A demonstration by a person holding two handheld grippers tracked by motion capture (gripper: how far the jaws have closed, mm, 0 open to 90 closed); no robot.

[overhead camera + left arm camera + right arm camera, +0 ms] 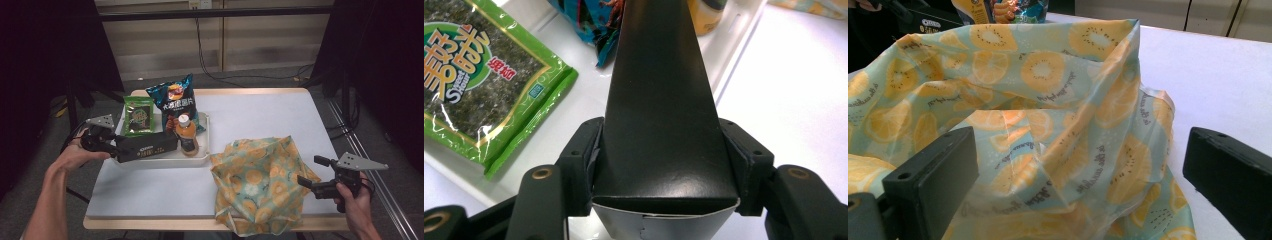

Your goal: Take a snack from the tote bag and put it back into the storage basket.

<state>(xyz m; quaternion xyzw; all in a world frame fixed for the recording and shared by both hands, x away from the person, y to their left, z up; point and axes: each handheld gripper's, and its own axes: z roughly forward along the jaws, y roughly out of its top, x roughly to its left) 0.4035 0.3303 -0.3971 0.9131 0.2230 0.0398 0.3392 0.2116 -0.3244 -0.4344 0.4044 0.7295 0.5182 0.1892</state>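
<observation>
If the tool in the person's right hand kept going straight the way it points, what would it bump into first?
Most likely the soft fruit-print fabric bag. The right tool stands open, and the cloth already lies between and just ahead of its black jaws. In the high view the right tool points at the bag's edge, so contact looks nearly immediate.

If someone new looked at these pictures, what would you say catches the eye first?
Probably the bright orange-slice patterned bag, crumpled at the table's near right, with the right gripper open beside its edge. Next, the left gripper clamps the end of a long black box lying across the white tray at the left. Behind it stand a blue chip bag, a green seaweed packet and an orange drink bottle.
</observation>
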